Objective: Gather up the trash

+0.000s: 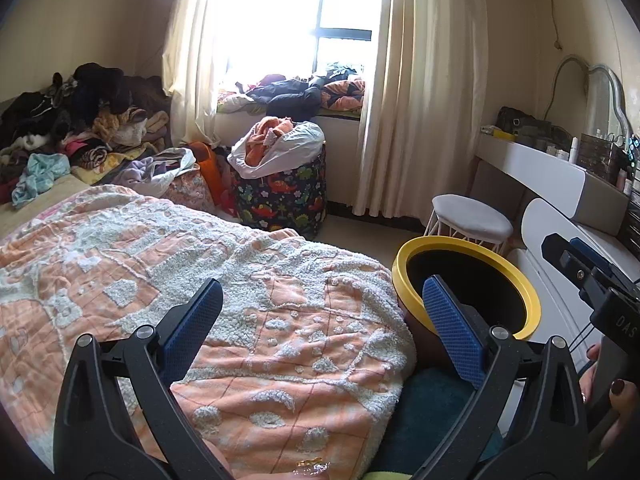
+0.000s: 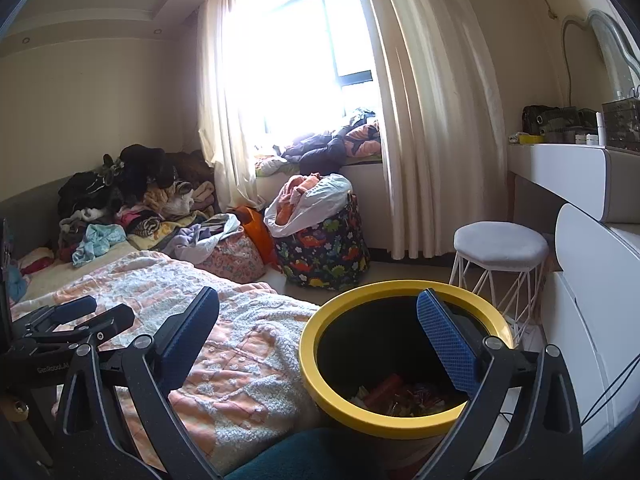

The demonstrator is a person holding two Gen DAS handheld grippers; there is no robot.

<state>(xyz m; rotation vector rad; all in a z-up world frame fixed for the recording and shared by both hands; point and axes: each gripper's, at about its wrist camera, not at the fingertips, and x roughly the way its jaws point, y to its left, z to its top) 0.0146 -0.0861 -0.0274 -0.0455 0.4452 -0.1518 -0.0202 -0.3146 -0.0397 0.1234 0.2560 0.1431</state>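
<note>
A round bin with a yellow rim (image 2: pixel 400 420) stands beside the bed, dark inside, with a red item and mixed wrappers (image 2: pixel 400 396) at its bottom. My right gripper (image 2: pixel 320 332) hangs open over the bin's near side and holds nothing. In the left wrist view the same bin (image 1: pixel 528 292) sits to the right, and my left gripper (image 1: pixel 320 316) is open over the orange and white blanket (image 1: pixel 240 280), empty. A small shiny wrapper (image 1: pixel 310 465) lies at the blanket's near edge. The right gripper's body (image 1: pixel 592 276) shows at the far right, held by a hand (image 1: pixel 618 400).
Piles of clothes (image 1: pixel 80 120) cover the head of the bed. A dinosaur-print basket (image 2: pixel 324 244) stuffed with laundry stands by the window. A white stool (image 2: pixel 500 248) and a white dresser (image 2: pixel 592 300) flank the bin. Curtains (image 2: pixel 432 120) hang behind.
</note>
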